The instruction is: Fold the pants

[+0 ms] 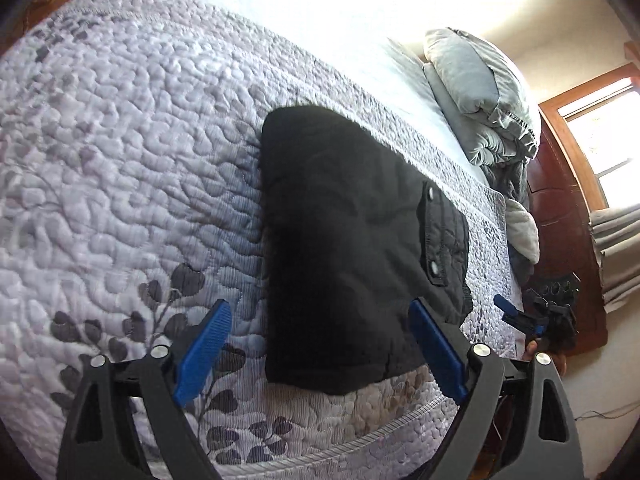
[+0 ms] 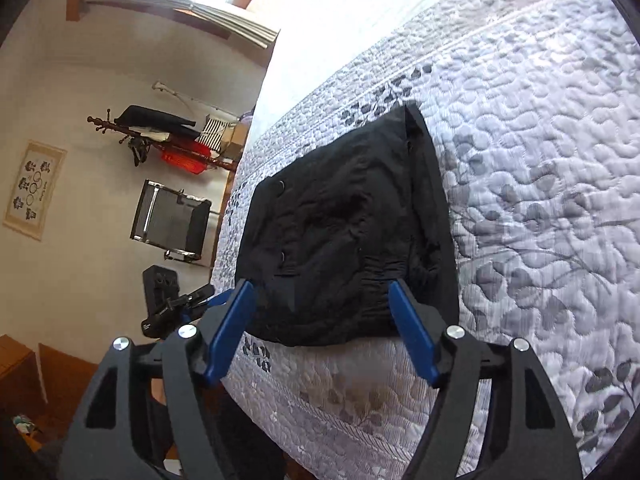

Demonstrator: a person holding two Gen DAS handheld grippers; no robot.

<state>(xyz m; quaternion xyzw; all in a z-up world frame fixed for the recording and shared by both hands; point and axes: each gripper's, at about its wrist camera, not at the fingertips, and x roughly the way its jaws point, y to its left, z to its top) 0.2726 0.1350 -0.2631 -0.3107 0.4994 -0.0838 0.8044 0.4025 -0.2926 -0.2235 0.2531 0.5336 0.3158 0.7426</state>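
The black pants (image 1: 344, 220) lie folded into a compact rectangle on the quilted bedspread (image 1: 120, 140), close to the bed's near edge. A pocket flap with two snaps shows on their right side. My left gripper (image 1: 320, 308) hovers above the bundle's near end, open wide, its blue pads (image 1: 200, 352) clear of the fabric. In the right wrist view the same pants (image 2: 340, 232) sit ahead of my right gripper (image 2: 320, 286), which is open too with nothing pinched. The right gripper (image 1: 520, 316) also shows off the bed's side, and the left gripper (image 2: 188, 300) appears low left in the right wrist view.
Grey pillows (image 1: 480, 92) and a wooden headboard (image 1: 560, 208) stand at the bed's far right end. Beyond the bed's other end are a coat rack (image 2: 160, 136), a red basket (image 2: 184, 160) and a black ribbed unit (image 2: 172, 220) against the wall. The quilt (image 2: 540, 160) stretches away behind the pants.
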